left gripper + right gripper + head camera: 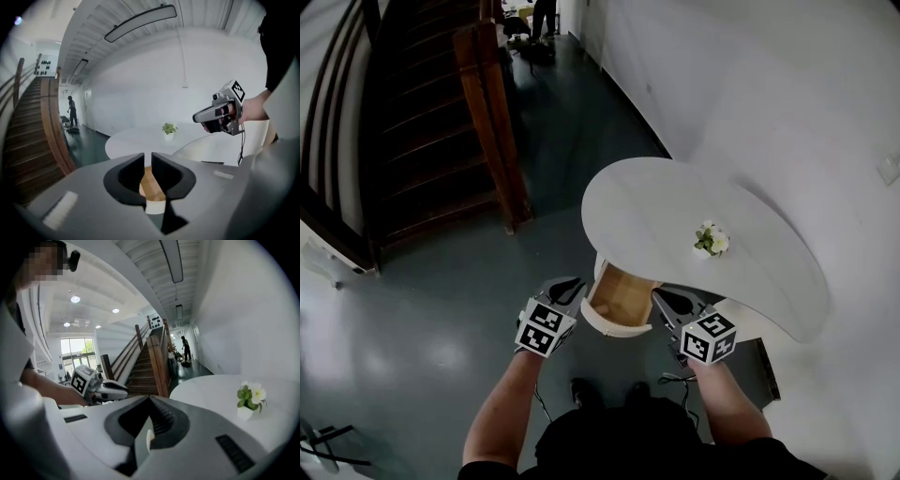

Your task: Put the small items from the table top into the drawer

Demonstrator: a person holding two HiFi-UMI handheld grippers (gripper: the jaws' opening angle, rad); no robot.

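place: building hallway | cues: wooden staircase, glossy dark floor, white walls

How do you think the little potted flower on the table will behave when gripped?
The potted flower looks small, so probably light. Its blooms spread wider than the white pot, so it may tip if nudged high. The petals look soft and are likely crushable.
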